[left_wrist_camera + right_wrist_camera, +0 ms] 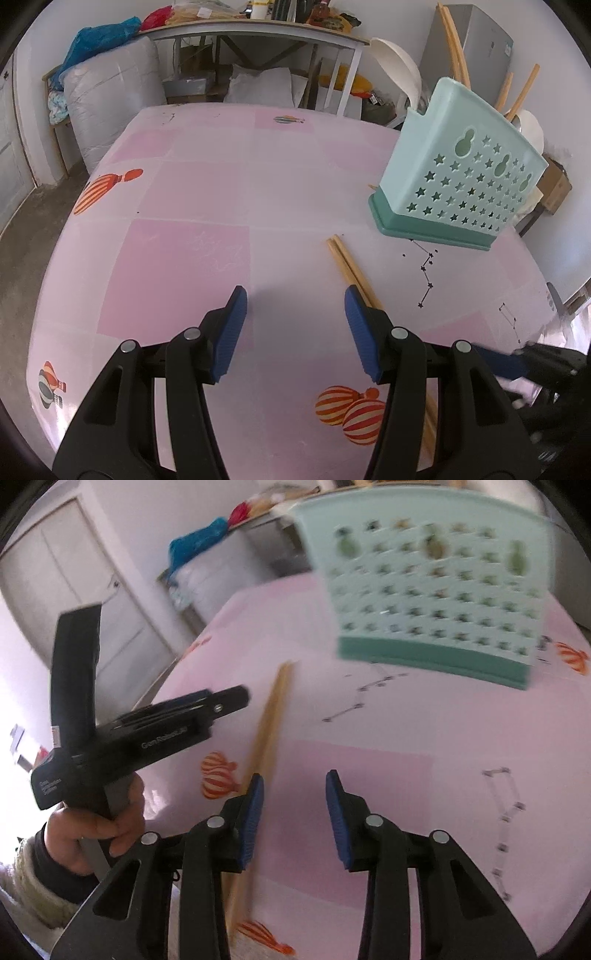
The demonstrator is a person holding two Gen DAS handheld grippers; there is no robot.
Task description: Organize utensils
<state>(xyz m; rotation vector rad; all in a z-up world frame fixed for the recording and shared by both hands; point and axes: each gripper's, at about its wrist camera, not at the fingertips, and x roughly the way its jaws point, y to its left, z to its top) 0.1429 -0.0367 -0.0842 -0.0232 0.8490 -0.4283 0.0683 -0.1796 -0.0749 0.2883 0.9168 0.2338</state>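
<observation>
In the left wrist view we see the left gripper (295, 314) at the bottom centre, its blue-padded fingers (231, 332) spread apart with only bare pink cloth between them; they grip nothing. The worktop (207, 177) wears a pink patchwork cover printed with striped balloons. A pair of wooden chopsticks (347, 266) lies flat on it, running from the middle of the frame down toward the lower right, passing under that gripper's right-hand finger in the picture. Whether the finger touches them we cannot tell.

In the upper right stands the mint-green utensil holder (458, 173), pierced with star holes and set on a darker green base. More chopsticks (456, 48) and a white spoon (400, 70) rise out of its top.

In the right wrist view, which is blurred, the right gripper (294, 805) sits at the bottom centre. Its fingers (253, 819) stand apart, less wide than the other pair, and nothing lies between them. The chopsticks (271, 716) run up the frame just left of the left-hand finger. The holder (424, 590) fills the upper right. At the left edge a hand (99, 827) in a dark cuff and pale sleeve holds the left gripper (221, 701), seen side-on above the worktop (369, 775).
</observation>
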